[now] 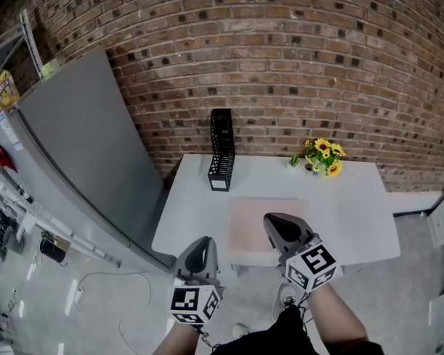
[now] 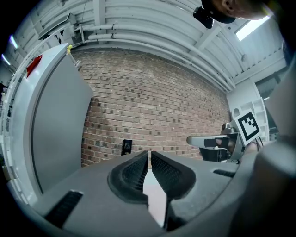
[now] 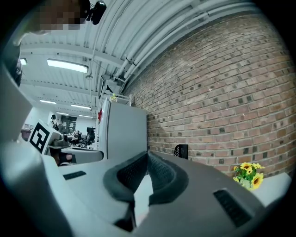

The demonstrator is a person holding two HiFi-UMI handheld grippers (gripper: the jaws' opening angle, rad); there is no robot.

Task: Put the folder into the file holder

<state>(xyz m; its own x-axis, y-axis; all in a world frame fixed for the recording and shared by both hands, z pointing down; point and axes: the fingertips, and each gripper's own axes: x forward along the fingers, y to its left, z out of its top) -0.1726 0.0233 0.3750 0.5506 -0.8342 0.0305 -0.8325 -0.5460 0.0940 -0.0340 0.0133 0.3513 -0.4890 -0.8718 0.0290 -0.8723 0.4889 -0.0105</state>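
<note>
A pale pink folder [image 1: 260, 222] lies flat on the white table [image 1: 351, 214], near its front edge. At the table's back left stands a black mesh file holder [image 1: 221, 160], upright and empty; it shows small and far in the left gripper view [image 2: 126, 146] and the right gripper view [image 3: 181, 151]. My left gripper [image 1: 200, 246] hovers in front of the table's front left corner, shut with nothing in it [image 2: 149, 155]. My right gripper [image 1: 281, 222] is held level above the folder's near part, also shut and empty [image 3: 147, 157].
A small pot of yellow sunflowers [image 1: 323, 156] stands at the table's back right [image 3: 247, 173]. A brick wall [image 1: 284, 59] runs behind the table. A tall grey cabinet [image 1: 78, 146] stands to the left. Cables lie on the floor at lower left [image 1: 109, 286].
</note>
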